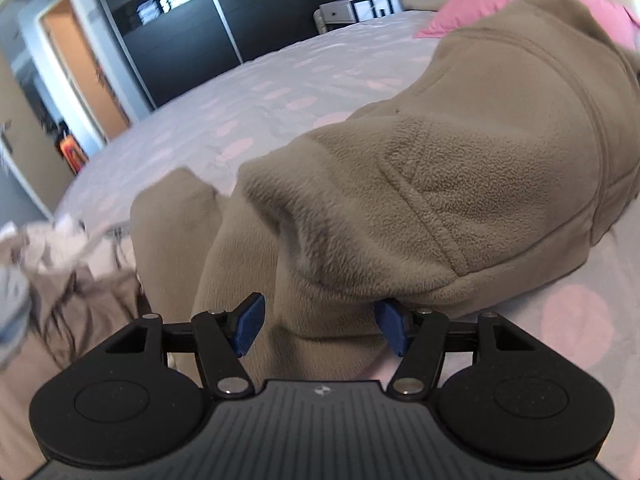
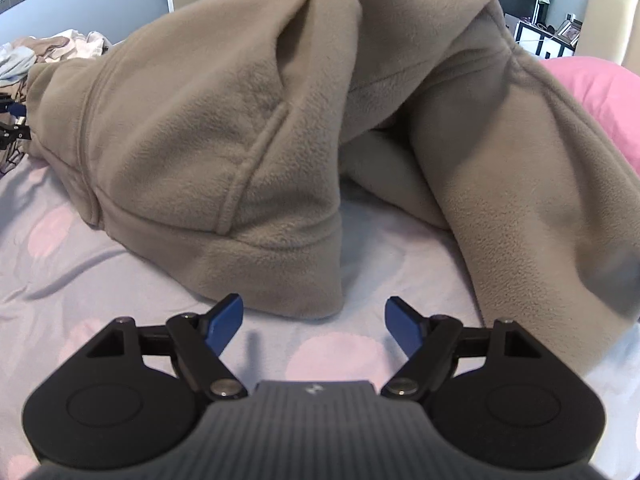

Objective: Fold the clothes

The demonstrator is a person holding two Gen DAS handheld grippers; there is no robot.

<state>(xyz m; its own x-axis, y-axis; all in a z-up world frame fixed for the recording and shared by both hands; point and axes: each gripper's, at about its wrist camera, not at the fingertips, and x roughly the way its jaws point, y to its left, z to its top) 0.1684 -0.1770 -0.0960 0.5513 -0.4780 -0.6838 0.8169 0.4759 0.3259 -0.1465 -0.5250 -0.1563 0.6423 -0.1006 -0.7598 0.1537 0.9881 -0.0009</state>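
Nearest in the left wrist view, the left tongs (image 1: 319,328) stand partly apart with a fold of the taupe fleece hooded sweatshirt (image 1: 420,184) bulging between the blue pads (image 1: 249,326); the pads do not visibly press on it, so I read this as straddling, not gripping. In the right wrist view the right tongs (image 2: 316,330) stand wide with nothing between them, only the lilac bedsheet with pale pink spots (image 2: 100,264) beneath, and the sweatshirt's thick bottom hem (image 2: 276,280) lies just ahead of their tips.

The sweatshirt sits heaped in the middle of the bed, humped up and not flat. Its long axis seems to run from the left tongs' end across to the right tongs' end, with the hem band and pocket seam facing the right tongs. The left hand is nearer, already over cloth; the right has a small gap to close forward.

Farther off lie a pink pillow (image 1: 480,4), a pile of pale crumpled laundry (image 2: 52,50) and a dark wardrobe (image 1: 168,40).
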